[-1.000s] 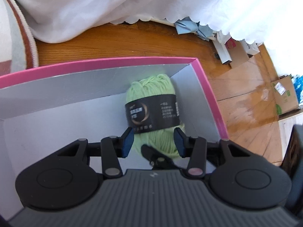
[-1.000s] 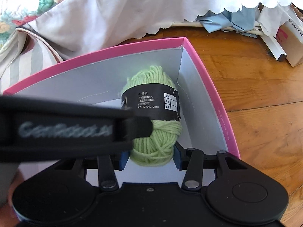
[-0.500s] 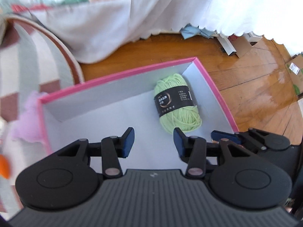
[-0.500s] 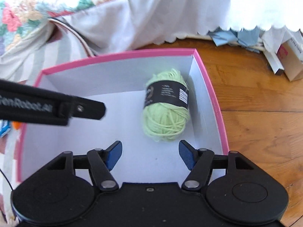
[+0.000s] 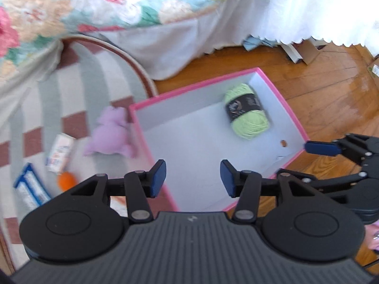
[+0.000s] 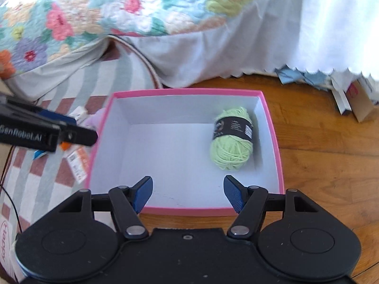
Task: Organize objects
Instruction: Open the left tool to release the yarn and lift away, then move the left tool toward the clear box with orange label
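1 green yarn ball (image 6: 232, 139) lies in the pink box's (image 6: 187, 91) far right corner. My left hand-held gripper (image 5: 192, 178) is opening, nothing between its jaws; my right hand-held gripper (image 6: 188, 195) stands spread and empty. The purple plush (image 5: 110, 133), orange ball (image 5: 67, 181) and small cartons (image 5: 60, 152) on the rug (image 5: 28, 108) are still to box.

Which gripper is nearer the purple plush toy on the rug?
Left. The left gripper hangs just right of the plush toy; the right gripper sits across the pink box.
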`<move>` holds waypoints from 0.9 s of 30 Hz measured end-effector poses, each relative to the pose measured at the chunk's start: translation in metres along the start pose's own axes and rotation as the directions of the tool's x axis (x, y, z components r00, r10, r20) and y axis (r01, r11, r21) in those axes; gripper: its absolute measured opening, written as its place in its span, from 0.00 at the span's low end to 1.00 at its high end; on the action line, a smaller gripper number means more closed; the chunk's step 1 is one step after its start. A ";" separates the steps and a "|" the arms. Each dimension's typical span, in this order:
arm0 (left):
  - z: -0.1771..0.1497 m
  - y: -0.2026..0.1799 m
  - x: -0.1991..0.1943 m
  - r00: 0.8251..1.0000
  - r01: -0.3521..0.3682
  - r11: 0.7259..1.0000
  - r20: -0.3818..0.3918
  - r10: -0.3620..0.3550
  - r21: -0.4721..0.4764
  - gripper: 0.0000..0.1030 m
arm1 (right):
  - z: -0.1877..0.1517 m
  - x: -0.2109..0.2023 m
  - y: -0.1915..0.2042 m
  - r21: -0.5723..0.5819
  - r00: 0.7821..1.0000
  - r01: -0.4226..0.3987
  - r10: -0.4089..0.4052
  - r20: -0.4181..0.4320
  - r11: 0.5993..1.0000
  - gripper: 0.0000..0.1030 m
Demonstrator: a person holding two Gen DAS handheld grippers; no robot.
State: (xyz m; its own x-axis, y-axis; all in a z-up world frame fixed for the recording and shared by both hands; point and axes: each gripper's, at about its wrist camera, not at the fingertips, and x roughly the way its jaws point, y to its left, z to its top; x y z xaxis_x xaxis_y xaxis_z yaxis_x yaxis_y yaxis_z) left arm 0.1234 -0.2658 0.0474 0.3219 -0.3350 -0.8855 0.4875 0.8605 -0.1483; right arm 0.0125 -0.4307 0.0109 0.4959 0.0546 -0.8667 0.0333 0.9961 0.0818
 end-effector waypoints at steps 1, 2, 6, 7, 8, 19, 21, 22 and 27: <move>-0.002 0.003 -0.007 1.000 -0.023 1.000 0.011 0.023 0.009 0.51 | 0.000 -0.004 0.004 -0.010 1.000 -0.007 0.007 0.005 1.000 0.73; -0.004 0.006 -0.014 0.999 -0.042 0.999 0.020 0.042 0.016 0.53 | -0.001 -0.010 0.009 -0.021 1.000 -0.014 0.015 0.011 1.000 0.74; -0.015 0.020 -0.038 0.999 -0.036 0.999 0.014 0.036 0.012 0.56 | -0.004 -0.025 0.026 -0.064 1.000 -0.012 0.014 0.027 0.998 0.75; -0.018 0.023 -0.044 1.000 -0.027 1.000 0.014 0.027 0.008 0.57 | -0.005 -0.028 0.030 -0.077 0.999 -0.011 0.013 0.030 0.997 0.75; -0.021 0.025 -0.050 0.999 -0.032 0.999 0.017 0.032 0.006 0.58 | -0.005 -0.031 0.034 -0.087 0.999 -0.012 0.015 0.032 0.996 0.75; -0.056 0.051 -0.089 0.996 -0.086 0.995 0.024 0.087 -0.050 0.69 | -0.012 -0.060 0.083 -0.206 0.996 -0.050 0.063 0.057 0.977 0.86; -0.061 0.054 -0.089 0.995 -0.101 0.994 0.016 0.102 -0.046 0.70 | -0.014 -0.062 0.095 -0.232 0.996 -0.053 0.068 0.057 0.971 0.86; -0.065 0.055 -0.088 0.994 -0.106 0.993 0.008 0.107 -0.044 0.71 | -0.015 -0.063 0.100 -0.249 0.996 -0.055 0.071 0.055 0.967 0.87; -0.080 0.058 -0.086 0.990 -0.140 0.990 -0.013 0.139 -0.019 0.73 | -0.023 -0.065 0.126 -0.308 0.995 -0.073 0.089 0.039 0.949 0.87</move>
State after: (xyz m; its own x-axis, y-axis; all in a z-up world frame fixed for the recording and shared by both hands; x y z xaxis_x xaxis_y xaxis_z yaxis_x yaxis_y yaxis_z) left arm 0.0588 -0.1562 0.0801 0.3758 -0.2067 -0.9034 0.4223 0.9059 -0.0316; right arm -0.0355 -0.3072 0.0658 0.5303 0.1406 -0.8361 -0.2719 0.9623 -0.0107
